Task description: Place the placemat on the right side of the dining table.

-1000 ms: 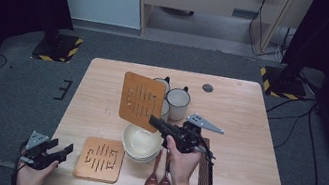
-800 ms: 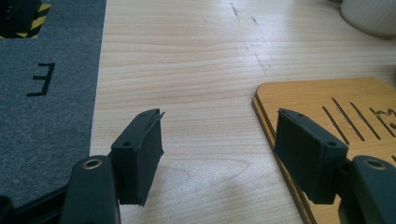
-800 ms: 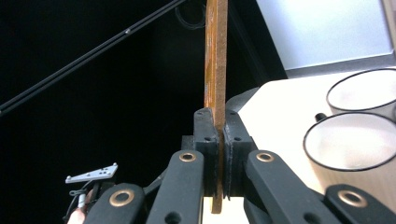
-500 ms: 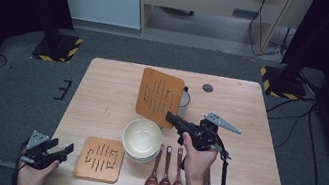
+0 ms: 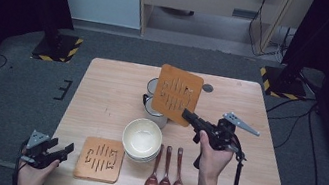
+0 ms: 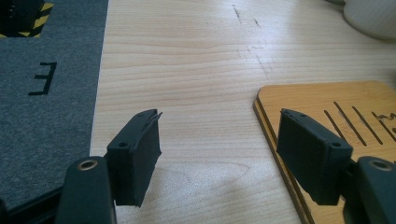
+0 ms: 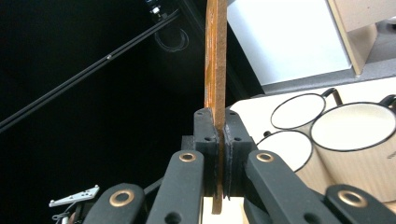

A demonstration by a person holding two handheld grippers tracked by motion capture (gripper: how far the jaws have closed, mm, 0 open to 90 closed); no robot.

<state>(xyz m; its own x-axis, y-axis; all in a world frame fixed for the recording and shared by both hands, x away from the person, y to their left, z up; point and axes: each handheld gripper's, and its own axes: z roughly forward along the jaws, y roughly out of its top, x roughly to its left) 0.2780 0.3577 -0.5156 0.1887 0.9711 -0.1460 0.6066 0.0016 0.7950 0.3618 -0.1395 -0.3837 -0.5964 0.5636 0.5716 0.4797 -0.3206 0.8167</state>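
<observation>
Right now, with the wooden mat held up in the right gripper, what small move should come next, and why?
Probably carry the raised mat on toward the bare wood on the right of the table and start lowering it flat. The right gripper is clamped on its edge, holding it upright in the air above the mugs; a matching mat already lies flat left of the bowls.

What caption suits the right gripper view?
Right gripper fingers clamp a wooden mat edge-on above three mugs.

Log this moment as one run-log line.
right hand-held gripper: shut on raised wooden trivet, above mugs | left hand-held gripper: open, empty, beside flat trivet | table
</observation>
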